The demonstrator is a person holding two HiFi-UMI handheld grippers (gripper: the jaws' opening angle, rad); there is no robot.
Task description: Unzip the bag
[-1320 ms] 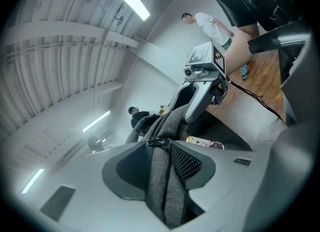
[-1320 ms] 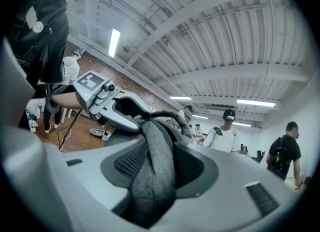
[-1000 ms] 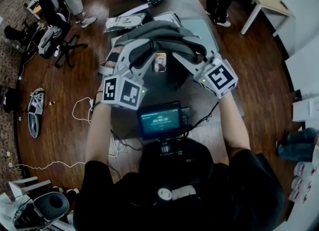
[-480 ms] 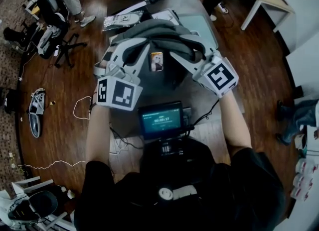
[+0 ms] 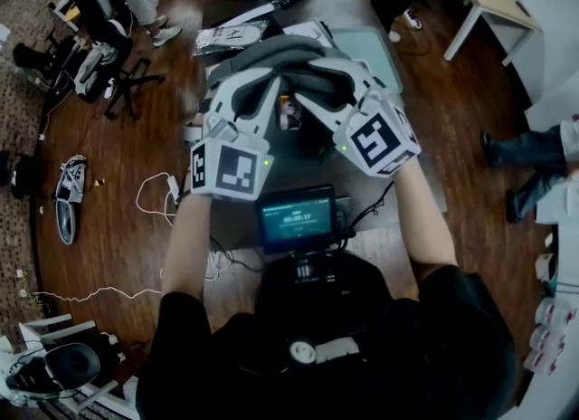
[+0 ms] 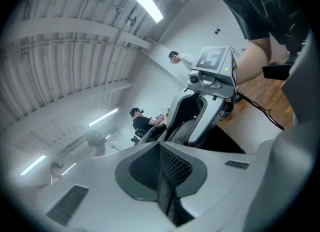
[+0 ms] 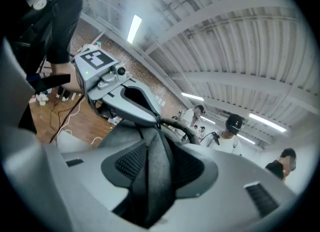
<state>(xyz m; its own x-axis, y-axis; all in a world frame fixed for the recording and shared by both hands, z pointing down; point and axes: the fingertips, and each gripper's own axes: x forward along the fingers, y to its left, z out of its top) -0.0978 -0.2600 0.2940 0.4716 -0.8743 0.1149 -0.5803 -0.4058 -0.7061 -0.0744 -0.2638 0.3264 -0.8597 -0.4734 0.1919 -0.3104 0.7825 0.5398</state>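
A grey backpack (image 5: 291,51) stands on the table (image 5: 348,6) in front of me. My two grippers meet over its top, tips facing each other. My left gripper (image 5: 264,92) has just been closing and is now shut on a thin strip of the bag's grey fabric (image 6: 166,188), seen edge-on between its pads in the left gripper view. My right gripper (image 5: 317,94) has a thick fold of dark grey bag fabric (image 7: 156,158) filling its wide jaws and touching both pads. No zip puller shows in any view. A small tag (image 5: 289,112) hangs on the bag's front.
A small monitor (image 5: 295,219) sits on a rig just under my hands, with cables trailing left. Papers (image 5: 226,40) lie behind the bag. People stand at the table's far end and at the right edge of the head view. Chairs and gear line the wood floor at left.
Both grippers have rolled and drawn closer together over the bag's top; the right one shifted left. A person's legs have come in at the right edge.
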